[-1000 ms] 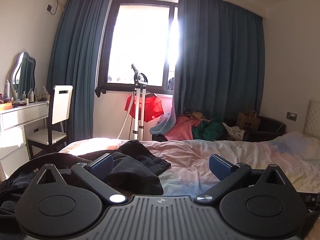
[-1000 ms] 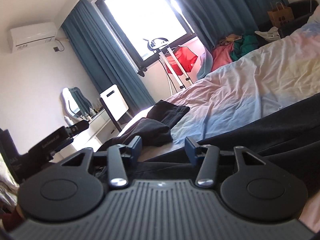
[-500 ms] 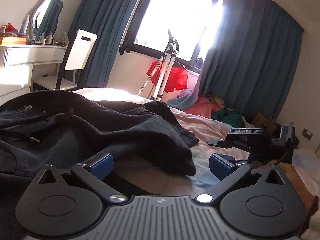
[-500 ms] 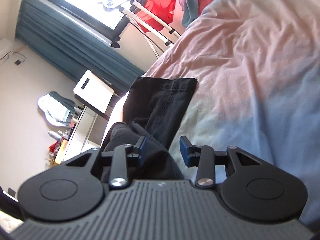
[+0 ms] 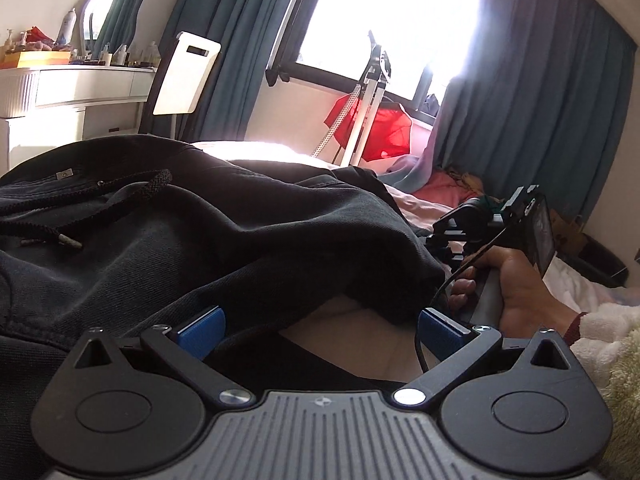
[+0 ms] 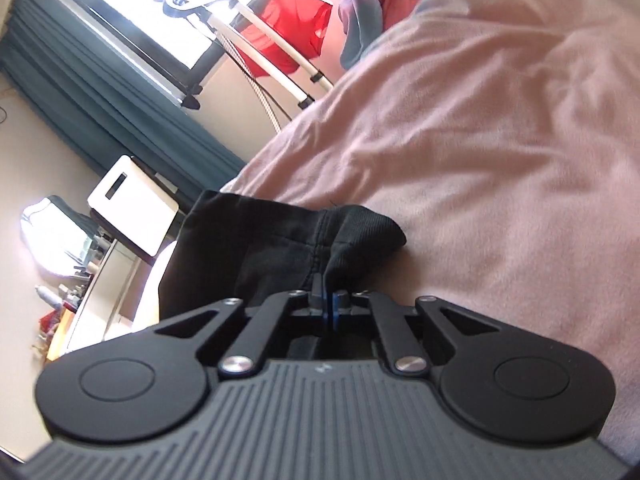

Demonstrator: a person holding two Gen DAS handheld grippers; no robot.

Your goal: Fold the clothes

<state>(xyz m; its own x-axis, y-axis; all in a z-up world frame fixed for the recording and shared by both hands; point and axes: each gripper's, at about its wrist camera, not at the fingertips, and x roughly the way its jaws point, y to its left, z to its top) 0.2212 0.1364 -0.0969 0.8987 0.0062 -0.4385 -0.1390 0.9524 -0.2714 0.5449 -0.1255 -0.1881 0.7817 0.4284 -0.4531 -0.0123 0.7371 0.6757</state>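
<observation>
A black hooded sweatshirt (image 5: 192, 232) with a drawstring (image 5: 80, 208) lies rumpled on the bed, filling the left and middle of the left wrist view. My left gripper (image 5: 320, 330) hangs open just over its near edge, fabric lying between and below the blue pads (image 5: 202, 330). In the right wrist view the black sleeve cuff (image 6: 352, 236) is pinched up off the pink duvet (image 6: 500, 160). My right gripper (image 6: 326, 304) is shut on that cuff. A person's hand (image 5: 520, 288) holds the right gripper at the right of the left wrist view.
A white dressing table (image 5: 72, 88) with bottles and a mirror stands at the left, a white chair (image 5: 186, 76) beside it. A garment steamer stand (image 5: 368, 96) with a red garment (image 5: 372, 132) is under the window. A clothes pile (image 5: 440, 184) lies beyond the bed.
My right gripper has moved forward onto the sleeve cuff and shut on it. The left gripper dropped low over the sweatshirt and stayed open.
</observation>
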